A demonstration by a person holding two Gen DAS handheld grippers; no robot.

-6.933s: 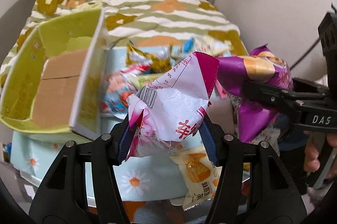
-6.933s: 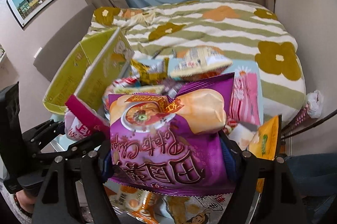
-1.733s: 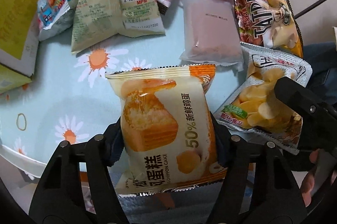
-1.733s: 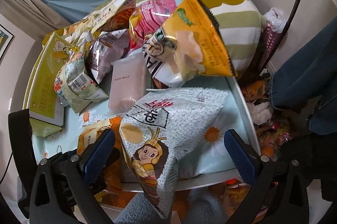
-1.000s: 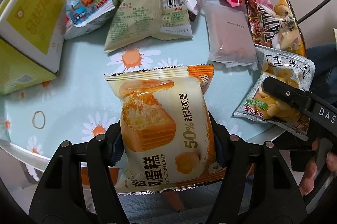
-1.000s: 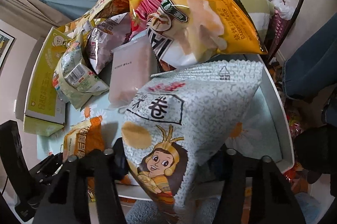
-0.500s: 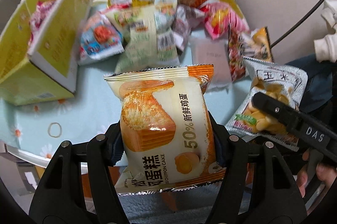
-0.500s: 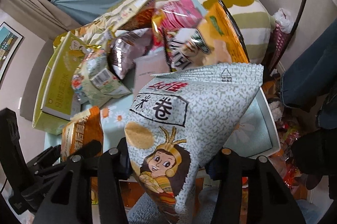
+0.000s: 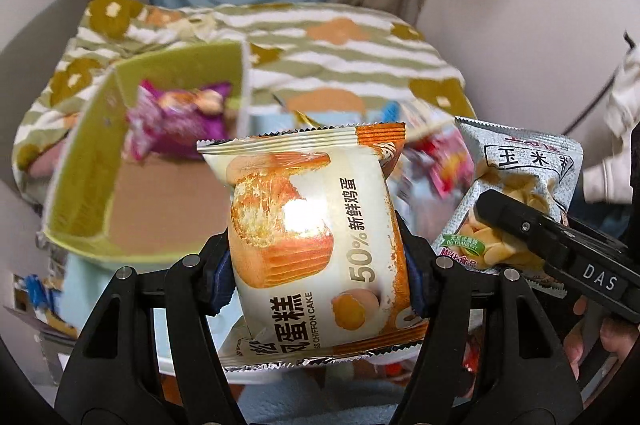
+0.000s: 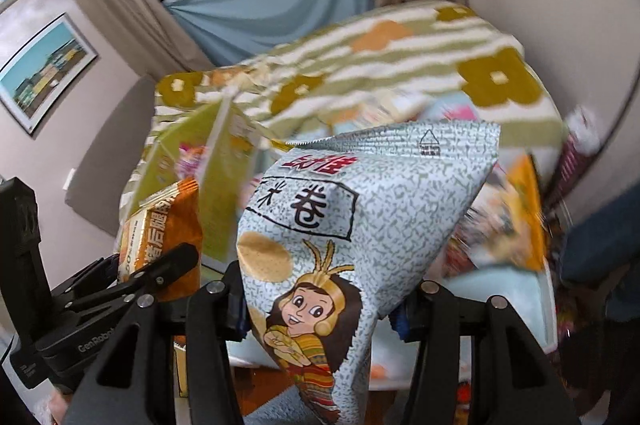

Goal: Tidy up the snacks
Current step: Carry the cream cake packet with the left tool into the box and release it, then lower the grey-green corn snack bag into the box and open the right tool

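My left gripper (image 9: pixel 318 281) is shut on an orange-and-white chiffon cake packet (image 9: pixel 316 225), held up above the table edge. It also shows in the right wrist view (image 10: pixel 164 225). My right gripper (image 10: pixel 320 309) is shut on a grey speckled corn snack bag (image 10: pixel 360 225) with a cartoon girl, also lifted; it shows at the right of the left wrist view (image 9: pixel 516 193). A yellow-green cardboard box (image 9: pixel 92 153) stands open to the left, with a purple snack bag (image 9: pixel 176 121) and a pink packet inside.
Several loose snack packets (image 9: pixel 436 161) lie blurred on the light blue daisy tablecloth (image 10: pixel 512 281) behind the held packets. A striped flowered bed cover (image 9: pixel 340 41) lies beyond. A wall is at the right.
Both grippers have risen and tilted up with their packets; the view now looks across the table toward the box instead of down on the snacks.
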